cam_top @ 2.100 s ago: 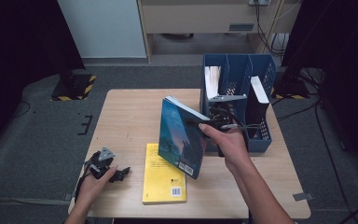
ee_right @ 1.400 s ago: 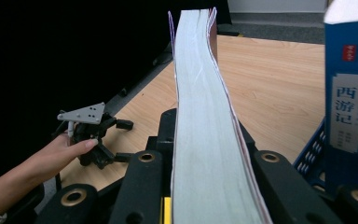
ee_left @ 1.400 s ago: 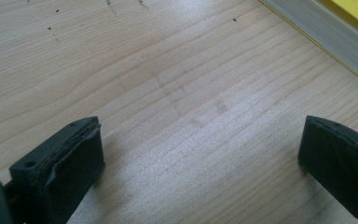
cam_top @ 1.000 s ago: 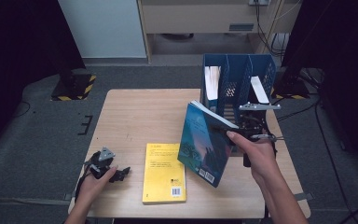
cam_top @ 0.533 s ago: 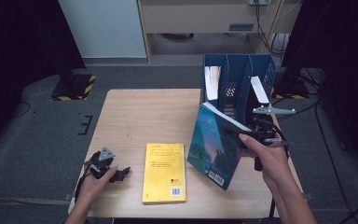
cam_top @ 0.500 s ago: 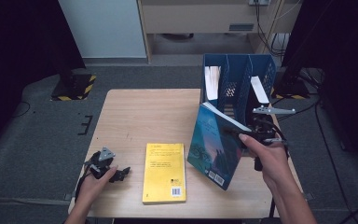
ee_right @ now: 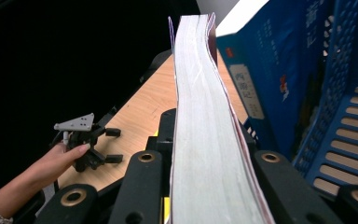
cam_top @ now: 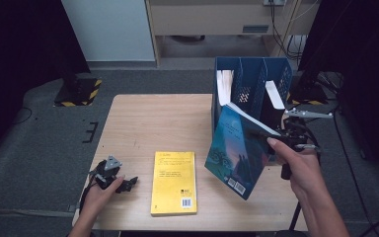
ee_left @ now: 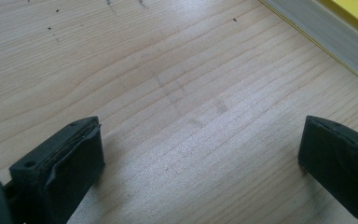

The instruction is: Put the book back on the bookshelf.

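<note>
Right hand-held gripper [cam_top: 276, 140] clamping teal book [cam_top: 237, 153], tilted, beside blue file rack [cam_top: 249, 74]

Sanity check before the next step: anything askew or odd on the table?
The blue book hangs tilted in the right gripper, clamped by one edge, its pages bowing. The yellow book lies flat, slightly overhanging the table edge. Nothing spilled or damaged.

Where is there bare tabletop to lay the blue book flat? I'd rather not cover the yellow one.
The widest bare patch of the table is its far left half, bordered by the yellow book and the blue file rack. The right side is crowded: the blue book in the right tool hangs there by the rack.
</note>
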Motion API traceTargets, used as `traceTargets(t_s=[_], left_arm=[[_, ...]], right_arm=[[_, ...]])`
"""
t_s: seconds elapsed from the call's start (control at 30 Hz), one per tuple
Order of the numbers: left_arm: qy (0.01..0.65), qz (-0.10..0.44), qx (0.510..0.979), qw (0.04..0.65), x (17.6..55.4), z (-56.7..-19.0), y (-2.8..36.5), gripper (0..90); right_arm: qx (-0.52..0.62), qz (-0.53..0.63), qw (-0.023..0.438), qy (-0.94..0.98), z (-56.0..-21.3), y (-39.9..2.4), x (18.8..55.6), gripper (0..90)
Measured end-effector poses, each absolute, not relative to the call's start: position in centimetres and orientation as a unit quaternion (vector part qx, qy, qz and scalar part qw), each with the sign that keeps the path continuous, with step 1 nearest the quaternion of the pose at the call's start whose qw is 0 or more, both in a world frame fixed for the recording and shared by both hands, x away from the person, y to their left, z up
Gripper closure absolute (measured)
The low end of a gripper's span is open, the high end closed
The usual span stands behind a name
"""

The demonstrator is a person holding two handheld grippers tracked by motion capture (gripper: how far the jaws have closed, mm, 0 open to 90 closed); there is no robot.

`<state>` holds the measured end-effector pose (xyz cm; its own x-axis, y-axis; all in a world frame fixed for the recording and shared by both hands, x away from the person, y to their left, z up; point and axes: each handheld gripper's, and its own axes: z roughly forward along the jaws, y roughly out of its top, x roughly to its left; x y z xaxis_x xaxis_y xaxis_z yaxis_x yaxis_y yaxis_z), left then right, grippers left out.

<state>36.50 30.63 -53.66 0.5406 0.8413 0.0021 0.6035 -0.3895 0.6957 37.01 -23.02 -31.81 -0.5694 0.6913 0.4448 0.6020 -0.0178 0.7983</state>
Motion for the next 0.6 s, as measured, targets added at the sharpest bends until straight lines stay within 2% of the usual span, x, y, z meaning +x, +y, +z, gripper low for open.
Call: traceTargets(t_s=[0.6], left_arm=[[0.444,0.181,0.813,0.33,36.5,-53.7,30.6,0.0]], right_arm=[[0.481,0.538,0.057,0.69,-27.6,-24.9,37.6,72.9]])
